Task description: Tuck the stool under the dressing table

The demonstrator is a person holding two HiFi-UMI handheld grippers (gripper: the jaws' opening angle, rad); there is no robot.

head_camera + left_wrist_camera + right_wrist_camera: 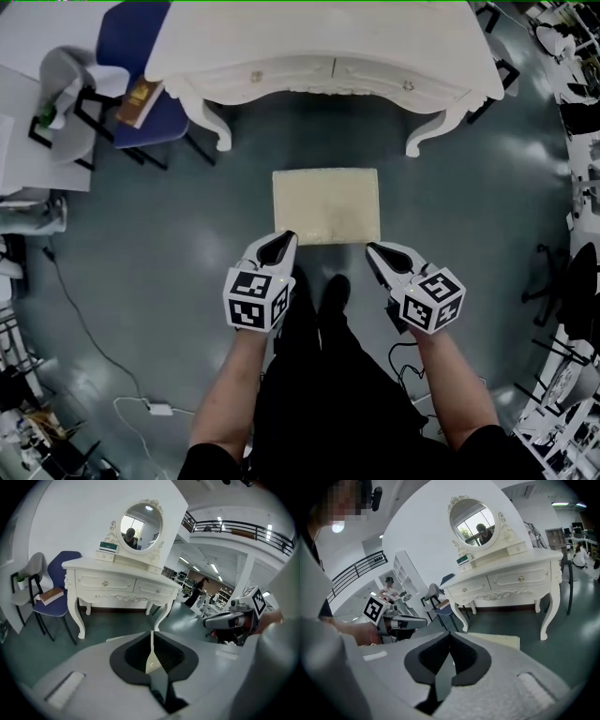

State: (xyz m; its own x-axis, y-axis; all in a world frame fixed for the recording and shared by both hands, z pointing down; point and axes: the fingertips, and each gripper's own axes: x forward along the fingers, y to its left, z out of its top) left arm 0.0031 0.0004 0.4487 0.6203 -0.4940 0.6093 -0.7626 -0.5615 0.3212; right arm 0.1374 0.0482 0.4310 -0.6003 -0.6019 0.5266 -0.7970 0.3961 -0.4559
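Some floor (309,155) between stool (326,206) and table (319,37)

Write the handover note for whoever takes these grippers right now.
Left gripper: shut, empty, at the near left corner of the stool; contact unclear.
Right gripper: shut, empty, at the stool's near right corner; contact unclear.
The stool stands in front of the table, apart from it.
Done: nothing yet; the stool is not tucked.
Left: push the stool forward under the table.
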